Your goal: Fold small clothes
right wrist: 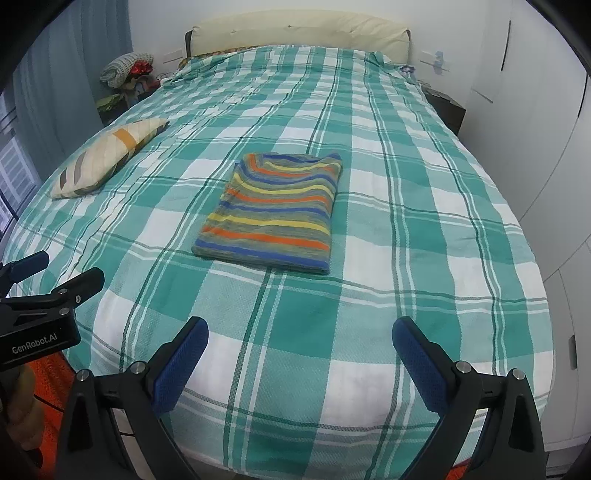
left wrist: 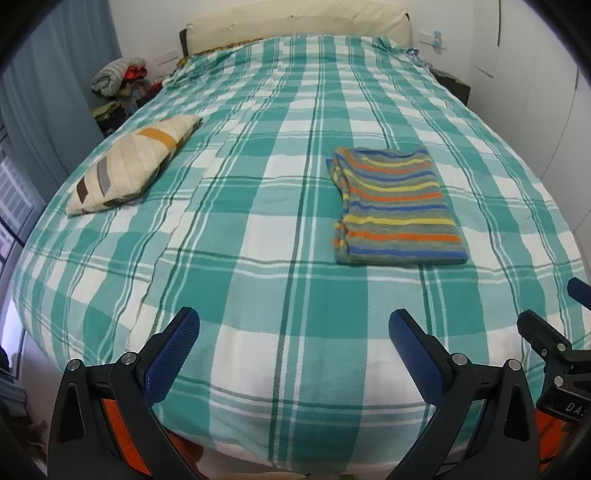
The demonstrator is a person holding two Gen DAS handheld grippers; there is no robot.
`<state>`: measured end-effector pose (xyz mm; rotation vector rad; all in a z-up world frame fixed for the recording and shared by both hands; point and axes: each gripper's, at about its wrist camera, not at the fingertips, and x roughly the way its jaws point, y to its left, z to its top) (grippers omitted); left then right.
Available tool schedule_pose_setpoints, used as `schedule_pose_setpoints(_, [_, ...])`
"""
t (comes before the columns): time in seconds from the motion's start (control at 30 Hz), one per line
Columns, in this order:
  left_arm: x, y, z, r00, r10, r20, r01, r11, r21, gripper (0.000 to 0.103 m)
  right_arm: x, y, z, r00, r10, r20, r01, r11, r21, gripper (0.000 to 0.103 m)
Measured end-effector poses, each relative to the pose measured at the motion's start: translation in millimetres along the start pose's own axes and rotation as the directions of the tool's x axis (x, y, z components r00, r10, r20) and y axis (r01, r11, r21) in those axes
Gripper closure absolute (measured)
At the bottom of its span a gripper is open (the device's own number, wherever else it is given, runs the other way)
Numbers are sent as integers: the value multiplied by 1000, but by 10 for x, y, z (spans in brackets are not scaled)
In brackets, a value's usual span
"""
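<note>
A small striped garment (left wrist: 397, 206) in orange, yellow, blue and grey lies folded into a flat rectangle on the green and white checked bed cover (left wrist: 258, 229). It also shows in the right wrist view (right wrist: 273, 212), near the middle of the bed. My left gripper (left wrist: 294, 325) is open and empty above the foot of the bed, well short of the garment. My right gripper (right wrist: 300, 334) is open and empty, also at the foot of the bed. Each gripper shows at the edge of the other's view.
A cream cushion (left wrist: 129, 166) with brown and orange patches lies at the left of the bed. A cream headboard (left wrist: 295, 26) stands at the far end. A pile of clothes (left wrist: 118, 77) sits at the far left. White wardrobe doors (right wrist: 546, 129) line the right side.
</note>
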<state>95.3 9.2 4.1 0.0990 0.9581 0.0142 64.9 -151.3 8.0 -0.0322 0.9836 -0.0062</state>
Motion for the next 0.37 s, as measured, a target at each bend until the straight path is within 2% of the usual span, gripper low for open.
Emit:
schedule_pose_setpoints(0.27, [1, 8, 1, 1000, 5, -8, -5, 1000, 5, 1, -14, 1, -7, 1000, -7, -2, 8, 1000, 6, 4])
schedule_pose_setpoints(0.37, [-29, 4, -5, 1000, -2, 13, 1, 1000, 7, 1, -15, -28, -13, 1000, -11, -1, 11, 1000, 12, 4])
